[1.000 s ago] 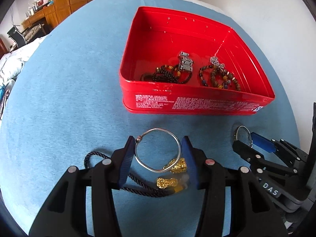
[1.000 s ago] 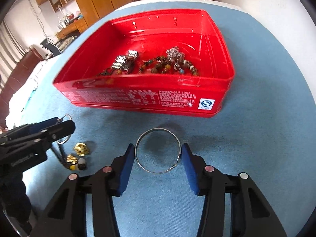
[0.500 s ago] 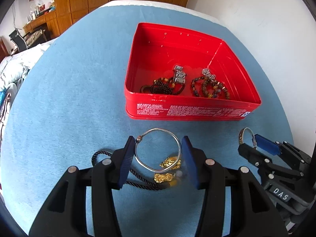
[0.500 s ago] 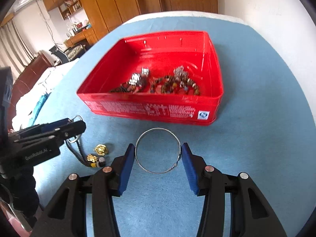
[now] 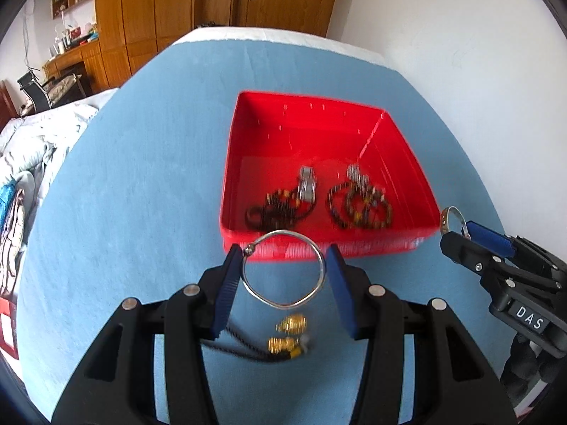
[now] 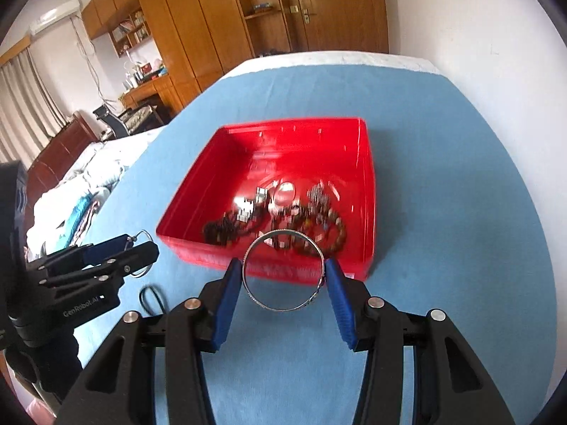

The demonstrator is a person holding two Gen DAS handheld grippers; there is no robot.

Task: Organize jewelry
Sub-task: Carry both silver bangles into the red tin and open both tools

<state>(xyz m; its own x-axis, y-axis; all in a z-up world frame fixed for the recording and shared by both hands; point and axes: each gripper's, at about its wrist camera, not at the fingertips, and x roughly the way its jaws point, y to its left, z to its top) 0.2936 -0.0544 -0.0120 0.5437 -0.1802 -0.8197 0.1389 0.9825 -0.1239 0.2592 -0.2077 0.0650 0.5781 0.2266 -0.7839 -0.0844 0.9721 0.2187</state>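
Note:
My left gripper (image 5: 283, 272) is shut on a plain silver bangle (image 5: 320, 265) and holds it in the air near the front wall of a red tin box (image 5: 418, 180). My right gripper (image 6: 283, 272) is shut on a patterned silver bangle (image 6: 255, 297), also lifted in front of the box (image 6: 368, 177). Beaded bracelets (image 5: 358, 205) and a silver piece (image 5: 306, 186) lie inside the box. A black cord with gold charms (image 5: 287, 334) lies on the blue cloth below my left gripper.
The blue cloth (image 5: 141, 194) covers a table against a white wall (image 5: 460, 53) on the right. The right gripper shows at the right in the left wrist view (image 5: 457, 225). A bed with bedding (image 6: 88, 184) and wooden cupboards stand to the left and behind.
Both grippers have risen well above the cloth with their bangles. The box now looks farther and lower. The cord with gold charms stayed on the cloth.

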